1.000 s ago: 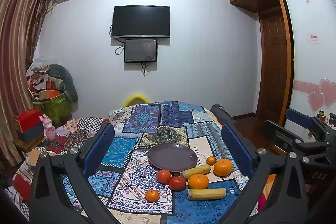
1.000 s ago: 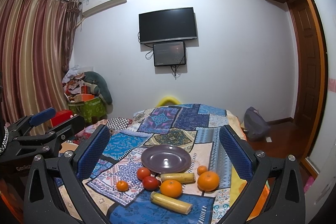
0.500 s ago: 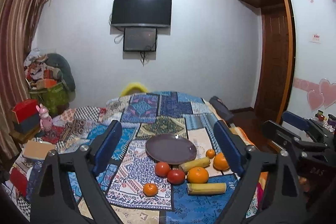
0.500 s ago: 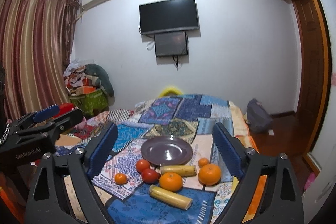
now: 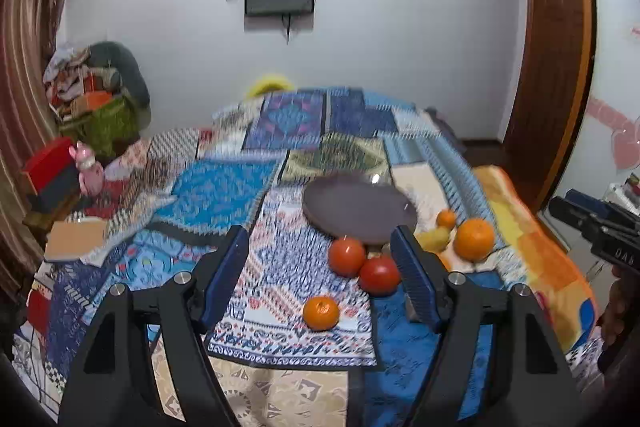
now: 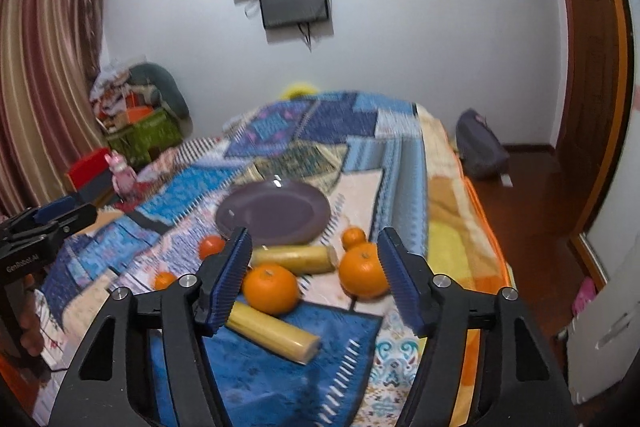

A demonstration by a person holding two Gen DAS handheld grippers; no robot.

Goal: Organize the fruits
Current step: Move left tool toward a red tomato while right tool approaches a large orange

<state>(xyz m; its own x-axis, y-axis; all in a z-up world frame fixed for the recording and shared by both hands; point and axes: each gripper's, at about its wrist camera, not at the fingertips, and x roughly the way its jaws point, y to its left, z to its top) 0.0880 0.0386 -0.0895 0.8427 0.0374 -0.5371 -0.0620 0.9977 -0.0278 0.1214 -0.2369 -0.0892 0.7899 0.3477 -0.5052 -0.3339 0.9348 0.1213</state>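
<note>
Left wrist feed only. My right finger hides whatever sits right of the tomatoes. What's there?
Observer: A large orange, lying between two yellow banana-like pieces.
Operator: Where are those pieces?
Observer: The far yellow piece lies by the near rim of the purple plate; the near yellow piece lies on a blue patch.
Operator: Right gripper state?
Observer: The right gripper is open, holding nothing, above the fruit.

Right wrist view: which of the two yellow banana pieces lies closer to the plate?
The far banana piece, lying just below the purple plate; the other banana piece lies nearer the camera, on blue cloth.
</note>
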